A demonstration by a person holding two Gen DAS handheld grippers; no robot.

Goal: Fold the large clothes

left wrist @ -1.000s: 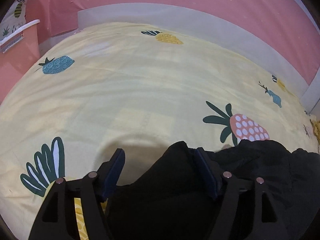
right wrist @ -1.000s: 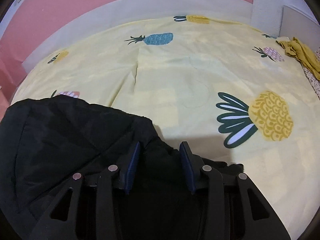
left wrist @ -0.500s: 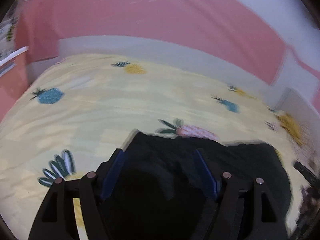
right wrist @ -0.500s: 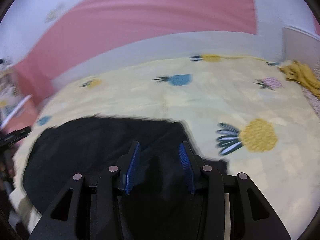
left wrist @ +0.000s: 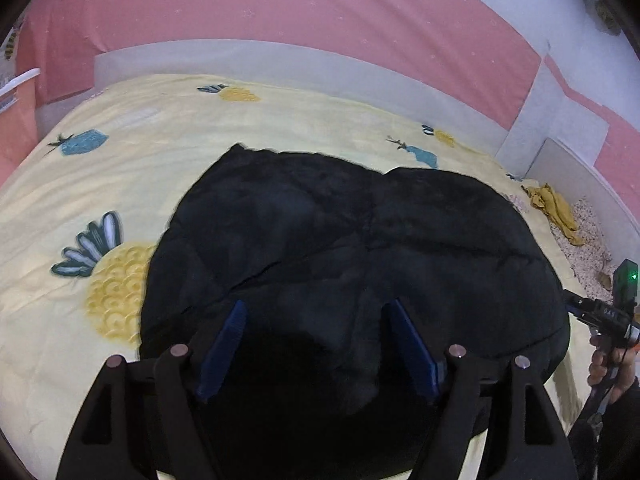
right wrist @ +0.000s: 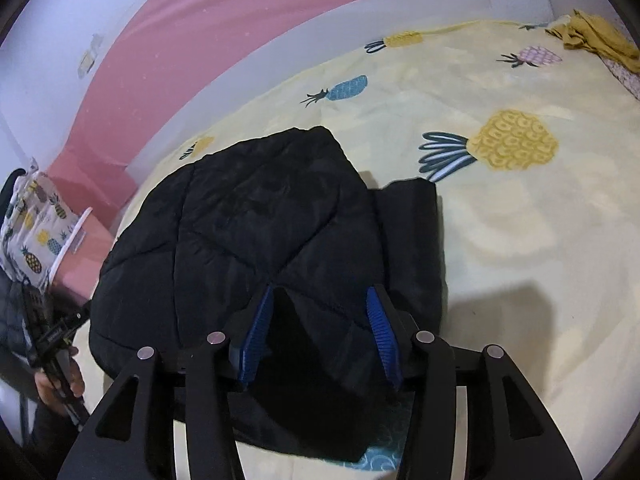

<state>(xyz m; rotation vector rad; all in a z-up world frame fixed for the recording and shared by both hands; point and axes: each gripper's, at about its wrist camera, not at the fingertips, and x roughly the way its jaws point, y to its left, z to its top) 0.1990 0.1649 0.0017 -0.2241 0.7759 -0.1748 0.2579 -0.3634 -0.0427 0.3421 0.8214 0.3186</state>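
Note:
A black quilted jacket (left wrist: 352,240) lies folded in a bundle on the yellow pineapple-print bed sheet (left wrist: 168,148). It also shows in the right wrist view (right wrist: 260,220). My left gripper (left wrist: 316,312) is open, its blue pads apart above the jacket's near edge, holding nothing. My right gripper (right wrist: 320,300) is open too, hovering over the jacket's near right part. The other hand-held gripper shows at the right edge of the left wrist view (left wrist: 616,312) and at the left edge of the right wrist view (right wrist: 48,328).
A mustard yellow garment (left wrist: 556,208) lies at the far right of the bed, also in the right wrist view (right wrist: 596,36). A pink and white wall (left wrist: 280,12) runs behind the bed. A pineapple-print bin (right wrist: 36,220) stands at the left.
Both grippers have risen and pulled back from the jacket, so much more of it shows. Both grippers stayed open as they pulled back. The jacket now lies flat as a bundle.

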